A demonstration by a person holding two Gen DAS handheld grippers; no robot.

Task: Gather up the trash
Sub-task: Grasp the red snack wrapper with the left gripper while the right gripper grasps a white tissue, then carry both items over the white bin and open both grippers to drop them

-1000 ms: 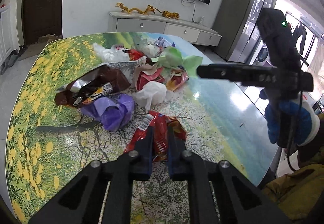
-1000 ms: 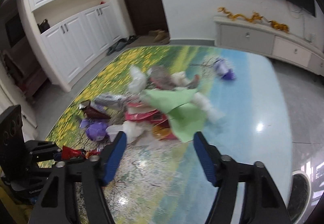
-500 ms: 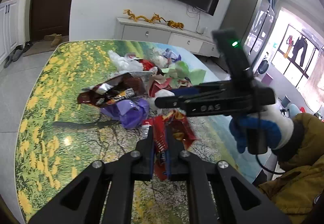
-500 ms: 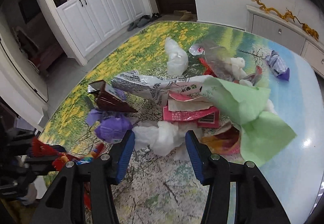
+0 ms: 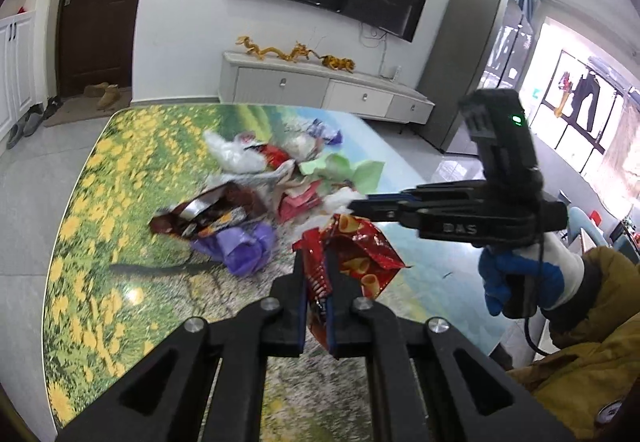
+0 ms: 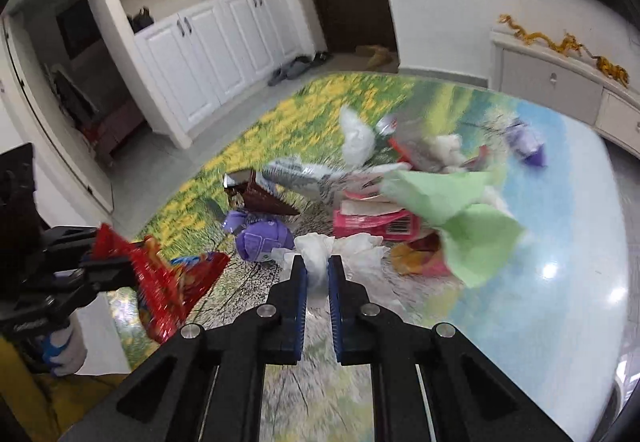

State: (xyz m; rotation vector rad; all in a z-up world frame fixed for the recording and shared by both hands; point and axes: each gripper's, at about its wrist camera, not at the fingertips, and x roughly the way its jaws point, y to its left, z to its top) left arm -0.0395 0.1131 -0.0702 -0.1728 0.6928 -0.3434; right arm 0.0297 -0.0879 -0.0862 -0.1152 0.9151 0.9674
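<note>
My left gripper [image 5: 316,262] is shut on a red snack wrapper [image 5: 356,250] and holds it above the near part of the table; the wrapper also shows in the right wrist view [image 6: 168,282]. My right gripper [image 6: 317,262] is shut on a crumpled white tissue [image 6: 320,254] at the near edge of the trash pile; from the left wrist view the right gripper [image 5: 360,204] reaches in from the right. The pile holds a purple bag [image 5: 244,246], a brown foil wrapper [image 5: 208,210], a pink packet [image 6: 376,222] and green paper [image 6: 452,206].
The table [image 5: 88,226] has a flower-meadow print. A small purple wrapper [image 6: 528,142] lies apart at the far side. A white plastic bag [image 5: 232,158] lies at the back of the pile. A TV cabinet [image 5: 320,90] stands beyond the table.
My left gripper lifted the red wrapper off the table and pulled back. My right gripper moved in to the pile and closed from wide open onto the white tissue.
</note>
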